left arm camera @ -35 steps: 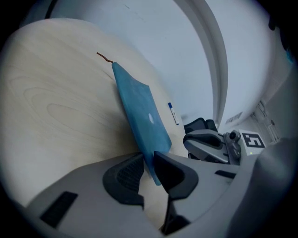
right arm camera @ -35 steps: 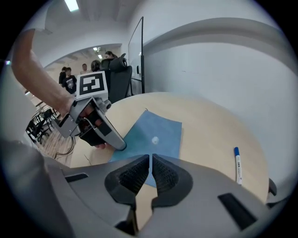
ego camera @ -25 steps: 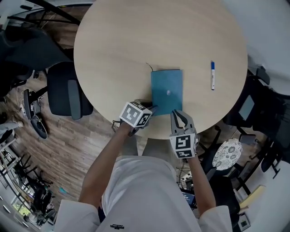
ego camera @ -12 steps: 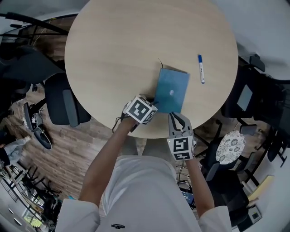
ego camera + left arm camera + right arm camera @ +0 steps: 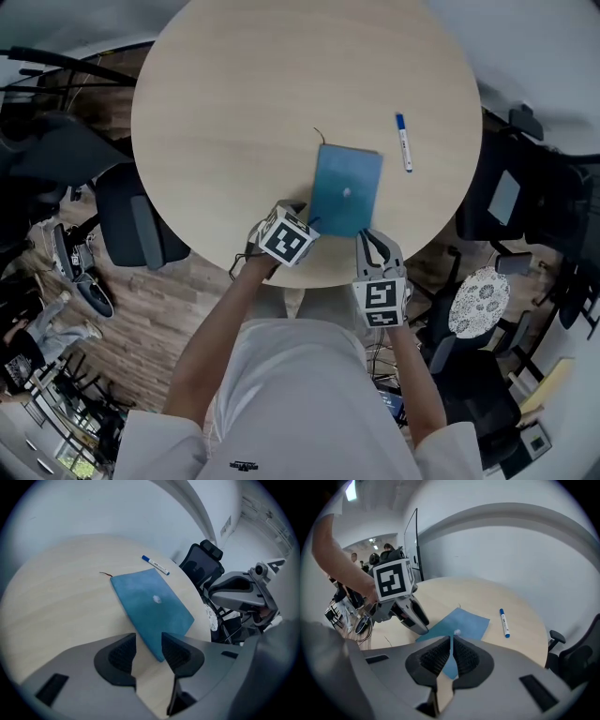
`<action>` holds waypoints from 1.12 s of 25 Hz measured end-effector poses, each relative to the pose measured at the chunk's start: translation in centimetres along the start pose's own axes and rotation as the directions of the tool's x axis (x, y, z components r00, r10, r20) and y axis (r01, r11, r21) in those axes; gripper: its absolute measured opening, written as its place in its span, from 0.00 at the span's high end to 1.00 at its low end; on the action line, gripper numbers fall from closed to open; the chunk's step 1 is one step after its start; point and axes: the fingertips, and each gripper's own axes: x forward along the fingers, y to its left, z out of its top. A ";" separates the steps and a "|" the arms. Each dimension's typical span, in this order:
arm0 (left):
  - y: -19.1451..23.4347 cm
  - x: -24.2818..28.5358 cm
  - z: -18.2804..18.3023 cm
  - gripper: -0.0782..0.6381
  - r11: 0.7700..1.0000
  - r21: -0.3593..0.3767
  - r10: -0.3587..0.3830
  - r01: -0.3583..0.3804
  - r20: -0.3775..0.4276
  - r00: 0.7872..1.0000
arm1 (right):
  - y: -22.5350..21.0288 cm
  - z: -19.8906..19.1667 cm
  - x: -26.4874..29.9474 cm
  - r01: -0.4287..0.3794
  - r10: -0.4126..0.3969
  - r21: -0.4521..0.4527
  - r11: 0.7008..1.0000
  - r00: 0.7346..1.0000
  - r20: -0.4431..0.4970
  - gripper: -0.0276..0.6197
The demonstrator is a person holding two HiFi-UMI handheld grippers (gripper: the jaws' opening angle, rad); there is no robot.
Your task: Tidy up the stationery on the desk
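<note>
The blue notebook [image 5: 346,192] lies flat near the front edge of the round surface [image 5: 234,112], a little turned. The left hand-held gripper [image 5: 309,223] has its jaws apart at the notebook's near left corner, probably to take this corner or to straighten the book. The right hand-held gripper [image 5: 372,238] has its jaws together, with nothing between them, just beside the near edge, perhaps to steady it. The blue marker [image 5: 403,143] lies apart, on the right.

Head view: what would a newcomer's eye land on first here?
The blue notebook stands out against the pale round table, close to the edge nearest the person. The left gripper, jaws apart, and the right gripper, jaws together, sit at its near corners. A blue-capped marker lies apart to its right.
</note>
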 end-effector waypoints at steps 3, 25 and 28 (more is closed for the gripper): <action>-0.3 -1.2 0.2 0.66 0.999 -0.022 0.033 -0.032 0.051 0.998 | -0.8 0.4 0.0 0.028 -0.028 0.011 1.000 1.000 0.012 0.89; -3.6 -3.7 3.3 0.85 0.989 -0.119 0.110 -0.085 0.223 0.969 | -15.0 1.9 5.7 0.190 -0.196 0.192 0.963 0.981 0.012 0.71; -3.3 -3.6 4.2 0.85 0.989 -0.118 0.118 -0.093 0.228 0.967 | -16.6 1.5 6.9 0.195 -0.199 0.192 0.962 0.980 0.001 0.71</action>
